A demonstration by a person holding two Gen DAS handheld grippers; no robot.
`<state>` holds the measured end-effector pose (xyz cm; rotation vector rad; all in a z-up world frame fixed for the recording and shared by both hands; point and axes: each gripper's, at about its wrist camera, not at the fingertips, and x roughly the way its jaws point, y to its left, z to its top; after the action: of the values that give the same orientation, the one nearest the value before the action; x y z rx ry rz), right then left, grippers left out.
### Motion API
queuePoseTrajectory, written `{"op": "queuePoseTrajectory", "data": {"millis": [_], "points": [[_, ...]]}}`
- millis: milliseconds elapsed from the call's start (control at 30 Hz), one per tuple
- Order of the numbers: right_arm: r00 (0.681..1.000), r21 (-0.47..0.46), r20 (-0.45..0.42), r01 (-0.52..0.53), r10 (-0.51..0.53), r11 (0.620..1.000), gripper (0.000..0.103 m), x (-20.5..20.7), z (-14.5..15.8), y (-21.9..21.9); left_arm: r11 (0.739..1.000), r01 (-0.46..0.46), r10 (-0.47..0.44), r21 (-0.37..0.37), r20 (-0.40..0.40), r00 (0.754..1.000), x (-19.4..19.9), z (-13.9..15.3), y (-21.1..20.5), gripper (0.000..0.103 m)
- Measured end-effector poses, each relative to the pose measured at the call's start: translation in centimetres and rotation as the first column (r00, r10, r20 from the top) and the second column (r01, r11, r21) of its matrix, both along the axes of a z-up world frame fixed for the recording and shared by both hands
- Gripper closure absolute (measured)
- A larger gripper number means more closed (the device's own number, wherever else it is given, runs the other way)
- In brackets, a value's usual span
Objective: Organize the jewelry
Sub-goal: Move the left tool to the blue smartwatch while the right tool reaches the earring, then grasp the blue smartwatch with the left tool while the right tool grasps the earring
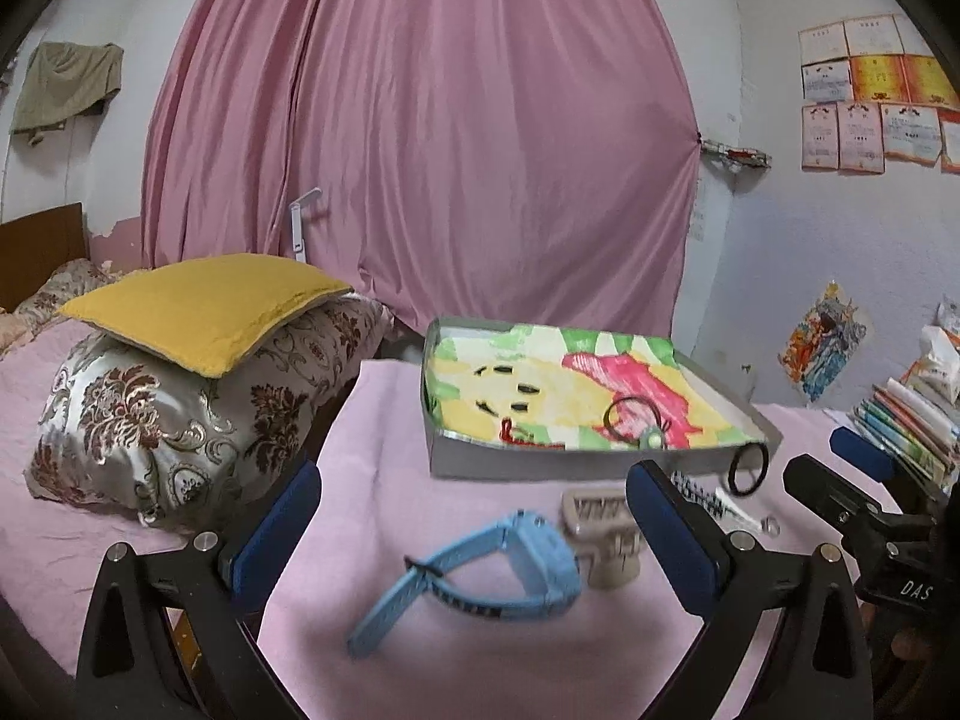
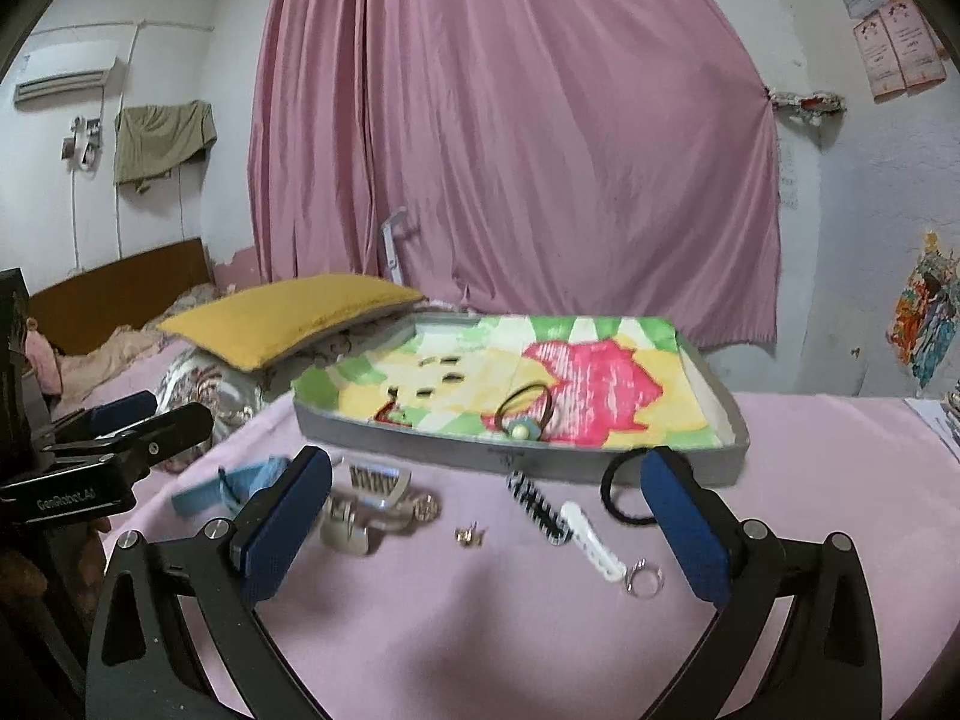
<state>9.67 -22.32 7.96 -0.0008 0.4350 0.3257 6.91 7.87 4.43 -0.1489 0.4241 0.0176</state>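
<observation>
Both claws, left claw (image 1: 474, 540) and right claw (image 2: 486, 522), gape wide and empty. The blue watch (image 1: 510, 564) between the left claw's pads looks light, its strap floppy; pinching its stiff case seems safest.

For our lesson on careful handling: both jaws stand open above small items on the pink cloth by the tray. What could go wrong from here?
1. The small gold piece and key ring are tiny; wide jaws may push them around rather than grip them.
2. The black hair tie lies against the tray wall, so a finger could knock the tray.
3. The blue watch has loose straps that may snag the hair clip beside it.
</observation>
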Motion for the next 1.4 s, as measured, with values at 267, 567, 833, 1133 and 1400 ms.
{"op": "queuePoseTrajectory", "data": {"millis": [267,567,833,1133,1400], "points": [[0.980,-0.017,-0.191,-0.056,0.052,0.998,0.004,1.8,-2.2,0.5,0.999,0.046,-0.047,-0.011,-0.109,0.993,0.2,-1.7,0.0,0.001],[0.940,-0.042,-0.321,-0.135,0.114,0.990,0.052,3.6,-3.9,1.7,0.990,0.140,-0.137,0.005,-0.177,0.975,1.3,-2.5,-1.8,0.027],[0.912,-0.078,-0.389,-0.177,0.133,0.981,0.065,5.5,-4.3,2.9,0.982,0.191,-0.183,0.007,-0.257,0.949,2.8,-3.3,-3.1,0.053],[0.890,-0.107,-0.431,-0.215,0.149,0.971,0.071,7.1,-5.0,4.0,0.983,0.184,-0.168,0.014,-0.345,0.923,4.4,-3.7,-3.4,0.065],[0.882,-0.061,-0.441,-0.213,0.165,0.975,0.092,7.5,-4.9,3.3,0.980,0.198,-0.190,-0.015,-0.372,0.909,5.0,-3.7,-3.7,0.077]]}}
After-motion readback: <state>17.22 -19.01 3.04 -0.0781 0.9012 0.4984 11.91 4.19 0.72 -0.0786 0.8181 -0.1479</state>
